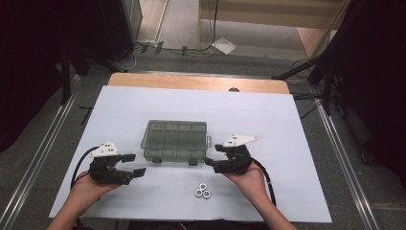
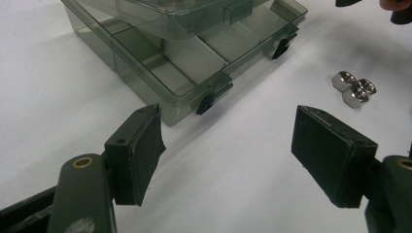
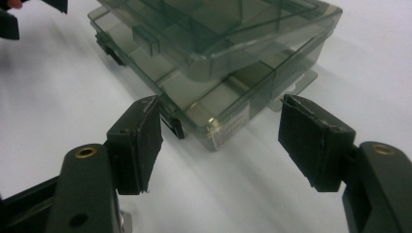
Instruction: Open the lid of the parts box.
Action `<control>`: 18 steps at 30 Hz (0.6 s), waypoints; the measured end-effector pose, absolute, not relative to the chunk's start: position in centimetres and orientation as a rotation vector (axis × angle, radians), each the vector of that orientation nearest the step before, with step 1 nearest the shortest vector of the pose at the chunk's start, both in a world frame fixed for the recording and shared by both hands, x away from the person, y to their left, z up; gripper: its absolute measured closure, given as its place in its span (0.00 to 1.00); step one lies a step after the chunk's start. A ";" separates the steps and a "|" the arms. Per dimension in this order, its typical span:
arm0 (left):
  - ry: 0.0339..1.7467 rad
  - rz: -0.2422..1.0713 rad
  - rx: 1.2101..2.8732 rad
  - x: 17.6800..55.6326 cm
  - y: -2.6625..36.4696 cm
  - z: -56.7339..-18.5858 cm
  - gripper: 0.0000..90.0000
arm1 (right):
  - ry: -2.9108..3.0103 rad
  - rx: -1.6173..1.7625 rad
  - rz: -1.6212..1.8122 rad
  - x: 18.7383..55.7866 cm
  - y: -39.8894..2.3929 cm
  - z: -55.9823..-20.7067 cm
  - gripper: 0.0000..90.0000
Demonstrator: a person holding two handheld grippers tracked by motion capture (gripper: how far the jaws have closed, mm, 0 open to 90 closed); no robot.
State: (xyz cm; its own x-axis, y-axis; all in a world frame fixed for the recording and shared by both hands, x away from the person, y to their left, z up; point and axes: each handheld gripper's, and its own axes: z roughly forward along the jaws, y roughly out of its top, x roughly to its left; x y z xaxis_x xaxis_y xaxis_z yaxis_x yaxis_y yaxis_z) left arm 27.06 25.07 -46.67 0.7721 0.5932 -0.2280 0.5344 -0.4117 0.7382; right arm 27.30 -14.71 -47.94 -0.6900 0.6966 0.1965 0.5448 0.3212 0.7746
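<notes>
Two grippers are flanking the clear compartment box at the table's middle, left gripper and right gripper both with fingers apart and empty. Three hex nuts are lying toward the near edge. The right gripper should approach the front latch squarely.

Box far end cut off by top edge; label print too small to read.

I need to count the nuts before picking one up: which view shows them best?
The left gripper view: the nuts appear large, three touching in a cluster on the table. The high view shows them small but whole. The right gripper view faces the box instead.
</notes>
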 end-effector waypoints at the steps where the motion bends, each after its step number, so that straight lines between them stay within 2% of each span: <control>1: 0.839 0.088 2.096 27.1 25.1 -46.7 0.30 | 2.397 1.139 1.309 27.4 -14.5 -47.9 0.39; 18: 0.844 0.100 2.085 27.0 25.4 -46.6 0.30 | 2.345 1.071 1.297 28.2 -13.4 -47.8 0.47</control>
State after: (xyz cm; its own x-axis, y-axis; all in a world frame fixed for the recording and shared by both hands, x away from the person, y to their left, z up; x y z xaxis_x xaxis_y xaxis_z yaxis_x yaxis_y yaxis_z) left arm 27.04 25.44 -46.60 0.7679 0.6000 -0.2243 0.5309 -0.4002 0.7470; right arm 28.15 -13.38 -47.77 -0.6963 0.7072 0.1229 0.4798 0.3312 0.8125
